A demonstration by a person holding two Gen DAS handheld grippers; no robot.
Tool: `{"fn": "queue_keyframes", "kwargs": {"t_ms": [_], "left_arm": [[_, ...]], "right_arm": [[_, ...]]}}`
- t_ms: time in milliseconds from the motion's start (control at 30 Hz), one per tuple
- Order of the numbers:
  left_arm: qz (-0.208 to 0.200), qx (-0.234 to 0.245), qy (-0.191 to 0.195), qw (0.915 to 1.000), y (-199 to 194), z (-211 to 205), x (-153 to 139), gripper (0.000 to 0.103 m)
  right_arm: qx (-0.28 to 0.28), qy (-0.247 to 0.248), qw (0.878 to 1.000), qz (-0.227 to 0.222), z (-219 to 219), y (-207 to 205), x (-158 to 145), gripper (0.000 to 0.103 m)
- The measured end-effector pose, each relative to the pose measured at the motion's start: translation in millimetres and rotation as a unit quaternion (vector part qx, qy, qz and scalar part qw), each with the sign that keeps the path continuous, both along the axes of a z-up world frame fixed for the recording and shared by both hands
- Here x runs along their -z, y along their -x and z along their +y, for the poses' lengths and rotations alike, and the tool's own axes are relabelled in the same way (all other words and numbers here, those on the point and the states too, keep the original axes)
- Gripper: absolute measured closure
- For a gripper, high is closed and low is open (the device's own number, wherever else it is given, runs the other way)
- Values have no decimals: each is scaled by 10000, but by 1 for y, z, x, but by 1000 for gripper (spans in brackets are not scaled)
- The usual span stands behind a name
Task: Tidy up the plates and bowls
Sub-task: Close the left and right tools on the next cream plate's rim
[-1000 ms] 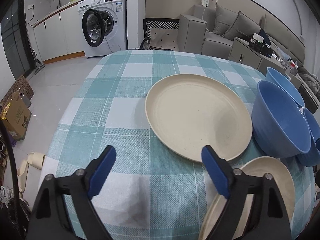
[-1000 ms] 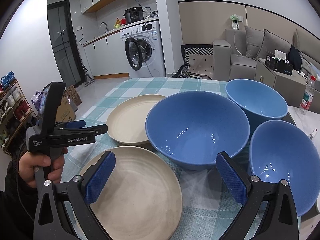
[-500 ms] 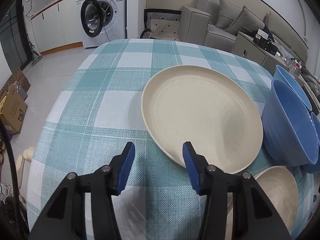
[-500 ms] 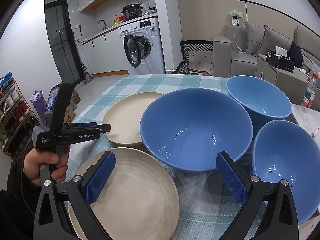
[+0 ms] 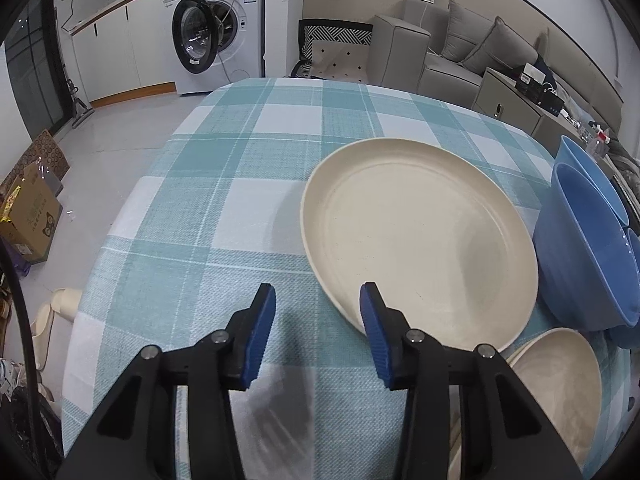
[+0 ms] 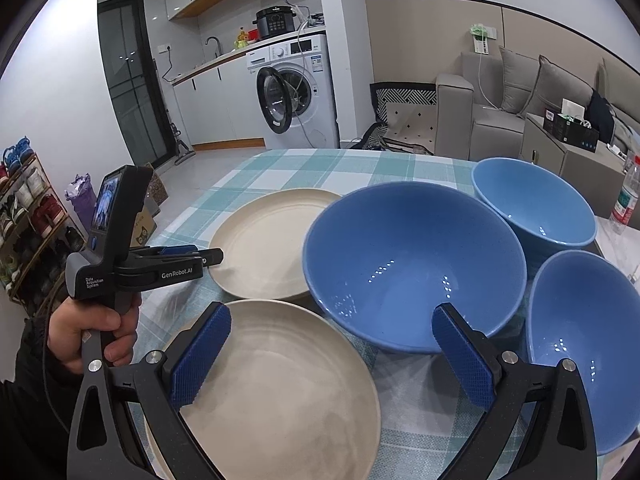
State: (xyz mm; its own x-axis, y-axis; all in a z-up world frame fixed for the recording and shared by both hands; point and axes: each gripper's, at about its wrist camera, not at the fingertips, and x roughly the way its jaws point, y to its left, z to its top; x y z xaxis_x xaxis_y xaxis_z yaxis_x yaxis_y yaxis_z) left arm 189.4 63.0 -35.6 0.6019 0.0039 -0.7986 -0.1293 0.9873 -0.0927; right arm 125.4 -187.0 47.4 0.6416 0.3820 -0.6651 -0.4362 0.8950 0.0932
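Observation:
A large cream plate (image 5: 420, 240) lies on the checked tablecloth (image 5: 240, 184); it also shows in the right wrist view (image 6: 268, 252). My left gripper (image 5: 318, 316) is partly open and empty, its right finger at the plate's near-left rim. A second cream plate (image 6: 276, 392) lies nearer, also in the left wrist view (image 5: 560, 384). Three blue bowls stand to the right: a big one (image 6: 412, 264), a far one (image 6: 536, 208), a near one (image 6: 588, 348). My right gripper (image 6: 332, 356) is wide open and empty, above the near plate and big bowl.
The table's left edge (image 5: 92, 280) drops to the floor, with a cardboard box (image 5: 28, 216) below. A washing machine (image 5: 216, 28) and a sofa (image 5: 440, 48) stand beyond the table. A plastic bottle (image 6: 624, 200) stands at the far right.
My left gripper has narrowed from wide open to partly open and moved forward to the far plate's near-left rim. My right gripper has barely moved.

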Motion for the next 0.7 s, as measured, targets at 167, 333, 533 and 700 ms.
{"fn": "queue_keyframes", "kwargs": {"t_ms": [167,333,533,700], "left_arm": [[-18,-133,10,9999,11,14,1,60],[-53,-217,38,9997,23,27,2,60],[-99,-299,126,9994,33,42,5,60],[-63,-336,169,9993,35,49,9,63]], "right_arm": [[-232,33,9997,-32,18,-2,-3,1],[-407,26,9991,117,40,-8,-2,1],[-563,67,9978,330,64,-16,5,1],[-728,94,9967,343,84,-27,6,2]]}}
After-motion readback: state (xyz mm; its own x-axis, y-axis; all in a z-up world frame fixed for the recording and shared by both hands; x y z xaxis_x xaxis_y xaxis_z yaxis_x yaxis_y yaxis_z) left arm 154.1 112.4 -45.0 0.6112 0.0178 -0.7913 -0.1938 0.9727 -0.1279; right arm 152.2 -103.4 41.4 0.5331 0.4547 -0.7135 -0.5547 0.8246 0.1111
